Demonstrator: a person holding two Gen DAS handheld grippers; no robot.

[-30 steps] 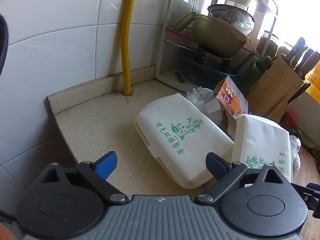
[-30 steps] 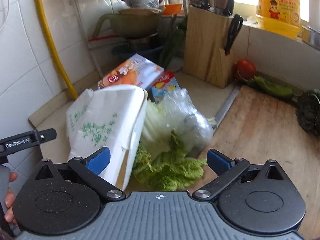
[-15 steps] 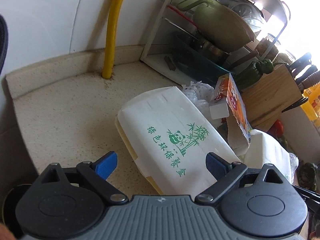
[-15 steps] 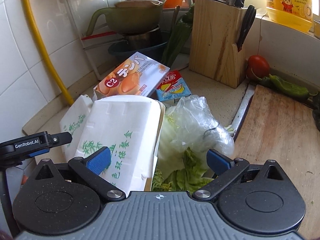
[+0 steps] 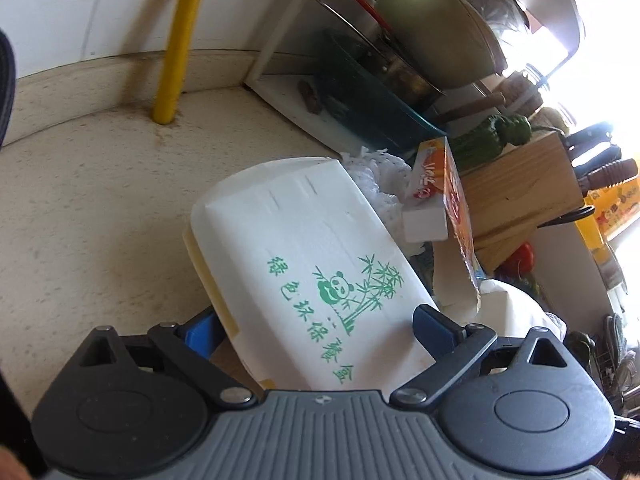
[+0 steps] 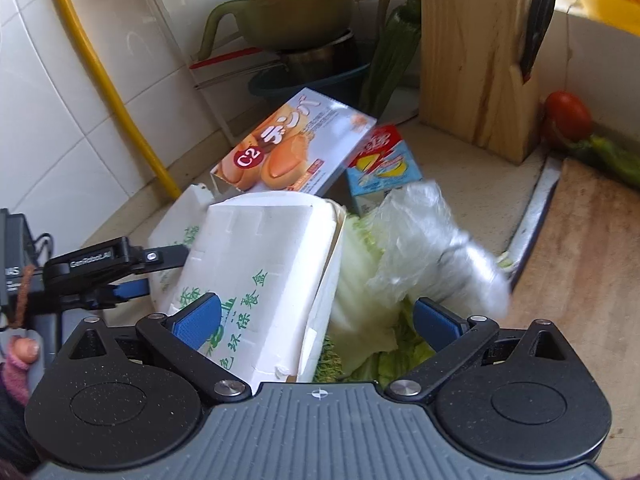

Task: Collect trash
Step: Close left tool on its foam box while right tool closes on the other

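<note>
Left gripper (image 5: 316, 324) — jaws spread wide, straddling the near end of a white foam takeout box (image 5: 308, 264) with green panda print. The box lies tilted on the speckled countertop (image 5: 88, 208); whether either blue pad touches it, cannot tell. Nothing clamped.

Right gripper (image 6: 316, 316) — jaws equally wide, holding nothing. Its left pad sits in front of a second foam box (image 6: 260, 280), which leans on one edge against cabbage leaves (image 6: 360, 312). A crumpled clear plastic bag (image 6: 432, 240) lies on the leaves, just beside the wooden cutting board (image 6: 580, 264).

Behind the foam boxes: an orange-and-white snack carton (image 6: 296, 144) propped at a slant, touching the second box's far edge, and a small blue drink carton (image 6: 384, 168) just to its right.

Further back: knife block (image 6: 476, 64) upright by the wall, a tomato (image 6: 568, 116) and green pepper (image 6: 616, 156) beside it. A dish rack with an olive-green pot (image 6: 288, 16) stands in the corner; a yellow pipe (image 5: 180, 40) runs up the tiled wall.
</note>
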